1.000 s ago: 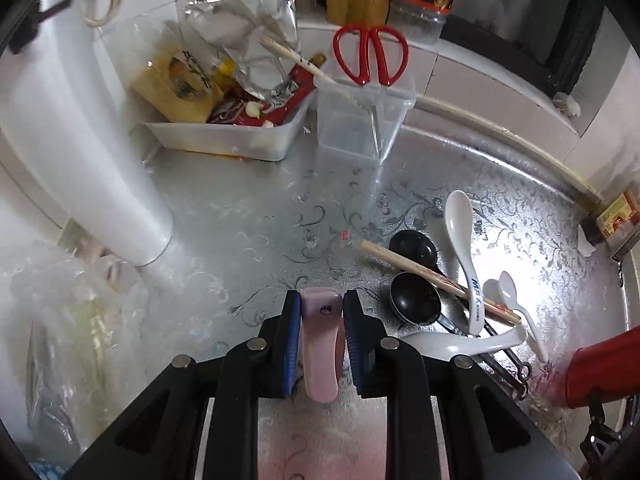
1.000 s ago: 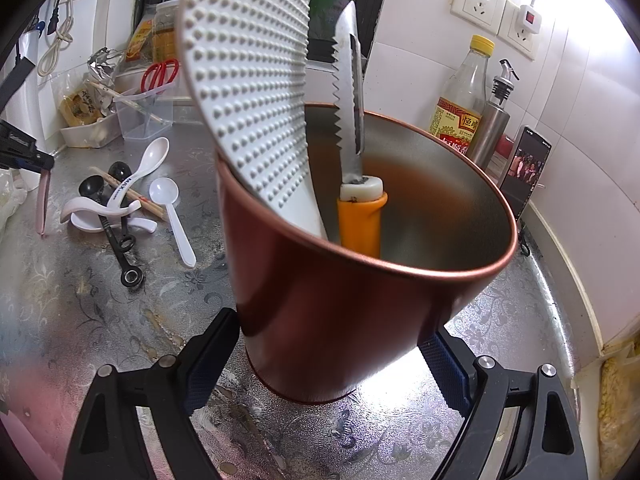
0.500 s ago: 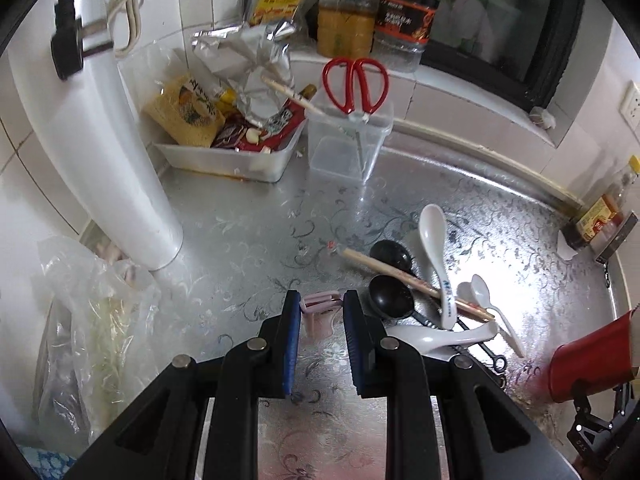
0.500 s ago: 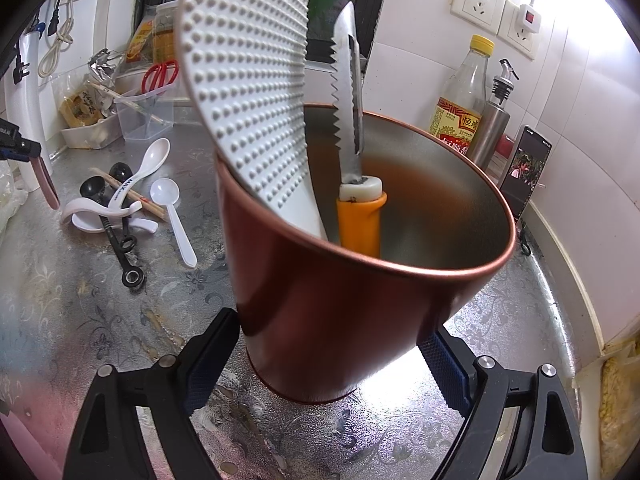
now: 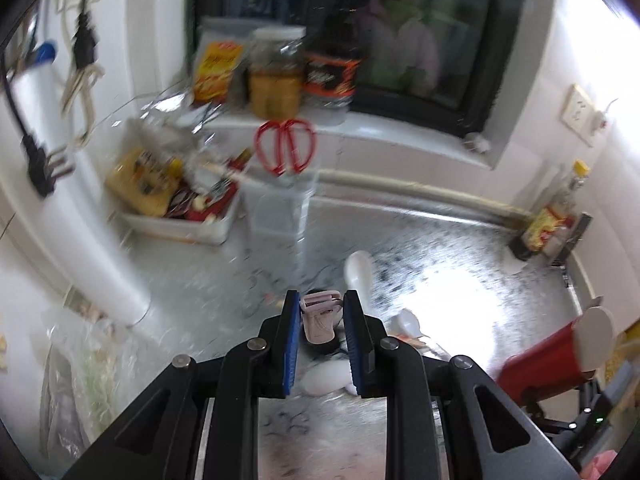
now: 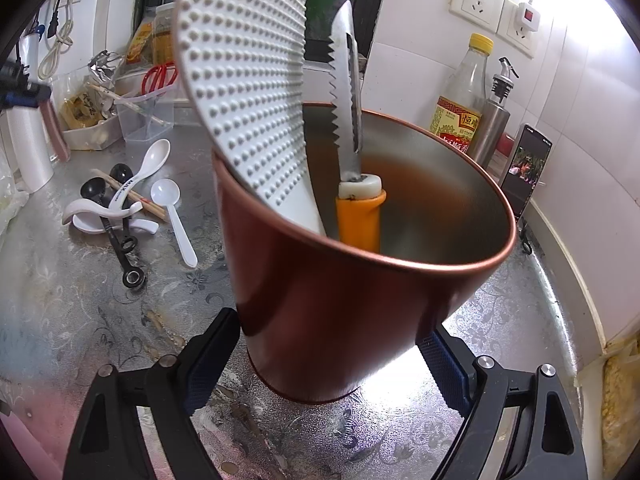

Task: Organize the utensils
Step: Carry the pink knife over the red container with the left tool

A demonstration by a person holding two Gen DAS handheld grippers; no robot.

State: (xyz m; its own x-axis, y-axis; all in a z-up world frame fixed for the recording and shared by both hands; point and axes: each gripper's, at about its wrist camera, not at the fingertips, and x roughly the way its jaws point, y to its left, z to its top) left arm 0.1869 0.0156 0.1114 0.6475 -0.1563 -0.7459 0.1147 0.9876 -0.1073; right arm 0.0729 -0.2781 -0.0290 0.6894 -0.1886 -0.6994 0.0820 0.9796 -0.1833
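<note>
My left gripper (image 5: 320, 304) is shut on a pink utensil handle (image 5: 319, 317) and holds it high above the counter; the rest of the utensil hangs out of sight below. In the right wrist view the pink utensil (image 6: 56, 130) hangs at far left. My right gripper (image 6: 328, 344) is shut on a copper-red cup (image 6: 340, 280), tilted, which holds a white dimpled rice paddle (image 6: 244, 80) and an orange-handled serrated knife (image 6: 352, 152). White spoons (image 6: 156, 156), black measuring spoons (image 6: 120, 236) and chopsticks (image 6: 132, 194) lie on the counter. The red cup (image 5: 552, 352) shows at lower right in the left wrist view.
A clear bin with red scissors (image 5: 286, 150) and a white tray of packets (image 5: 176, 200) stand at the back left. A white cylinder (image 5: 80, 216) stands at the left. An oil bottle (image 6: 464, 96), a steel dispenser (image 6: 496, 120) and a phone (image 6: 524, 168) stand by the right wall.
My left gripper has risen with the pink utensil and tilted up toward the window; its view is blurred by motion. The right gripper and the cup have stayed still.
</note>
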